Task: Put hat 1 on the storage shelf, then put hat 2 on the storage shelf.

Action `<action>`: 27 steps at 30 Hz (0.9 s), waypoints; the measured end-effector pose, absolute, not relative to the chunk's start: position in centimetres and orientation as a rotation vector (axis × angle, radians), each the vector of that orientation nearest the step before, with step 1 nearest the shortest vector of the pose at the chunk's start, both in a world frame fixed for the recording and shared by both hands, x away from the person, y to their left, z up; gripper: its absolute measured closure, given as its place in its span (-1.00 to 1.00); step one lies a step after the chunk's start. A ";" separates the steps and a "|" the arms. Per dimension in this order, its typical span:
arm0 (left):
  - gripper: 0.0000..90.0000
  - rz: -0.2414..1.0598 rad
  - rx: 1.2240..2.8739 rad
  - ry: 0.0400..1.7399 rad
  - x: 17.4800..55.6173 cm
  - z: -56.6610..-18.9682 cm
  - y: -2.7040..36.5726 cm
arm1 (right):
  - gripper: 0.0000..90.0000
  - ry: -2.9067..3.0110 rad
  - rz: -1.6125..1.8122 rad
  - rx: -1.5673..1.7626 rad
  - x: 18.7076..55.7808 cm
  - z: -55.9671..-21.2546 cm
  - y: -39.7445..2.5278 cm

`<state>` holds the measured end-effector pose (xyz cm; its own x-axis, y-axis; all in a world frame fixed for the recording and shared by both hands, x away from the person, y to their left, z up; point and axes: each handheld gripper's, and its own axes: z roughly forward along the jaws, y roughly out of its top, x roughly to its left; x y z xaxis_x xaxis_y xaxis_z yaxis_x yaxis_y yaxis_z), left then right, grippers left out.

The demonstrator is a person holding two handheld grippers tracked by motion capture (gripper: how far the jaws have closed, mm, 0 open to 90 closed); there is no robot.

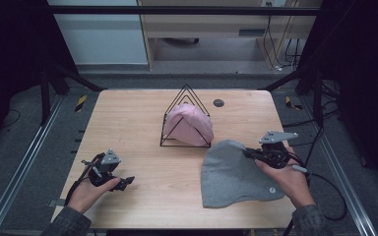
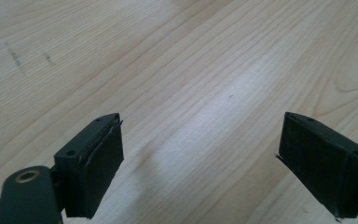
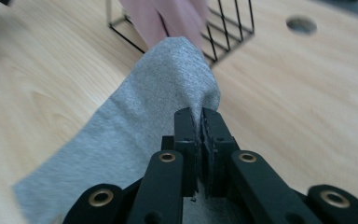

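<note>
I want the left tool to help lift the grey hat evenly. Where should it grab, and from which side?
Probably the hat's left edge near its lower corner, coming in low from the left across the table. The hat lies flat, so only its thin rim gives the jaws purchase. The right tool is already shut on the upper right edge, and the left tool is open over bare wood.

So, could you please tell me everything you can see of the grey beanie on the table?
The grey beanie is a soft, heathered knit hat lying flat on the wooden table, on its near right part, in front of the black wire rack that holds a pink hat. It looks domed at one end, with a small round tag near its right edge. The right gripper is shut on a pinched fold of its edge, which bunches between the fingers.
</note>
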<state>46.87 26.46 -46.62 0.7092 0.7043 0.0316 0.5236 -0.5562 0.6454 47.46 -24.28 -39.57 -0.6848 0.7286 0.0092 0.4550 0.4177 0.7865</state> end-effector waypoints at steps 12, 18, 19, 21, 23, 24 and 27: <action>-0.71 0.310 2.310 0.707 47.3 -41.4 21.9 | 0.92 2.345 1.230 0.768 44.8 -32.6 -21.2; -0.68 0.313 2.339 0.616 47.3 -39.9 20.0 | 0.92 2.353 1.218 0.650 43.8 -30.2 -18.8; -0.68 0.301 2.334 0.612 47.4 -39.8 19.8 | 0.92 2.359 1.209 0.630 43.8 -30.1 -18.3; -0.67 0.301 2.328 0.610 47.4 -39.7 19.5 | 0.92 2.366 1.193 0.598 43.9 -29.8 -17.2; -0.66 0.311 2.336 0.598 47.3 -39.6 19.3 | 0.92 2.370 1.184 0.573 43.9 -29.5 -16.4; -0.65 0.317 2.332 0.598 47.3 -39.5 19.3 | 0.92 2.369 1.182 0.556 43.9 -29.3 -16.0; -0.63 0.322 2.330 0.581 47.2 -39.0 19.3 | 0.92 2.365 1.184 0.522 44.1 -28.5 -14.7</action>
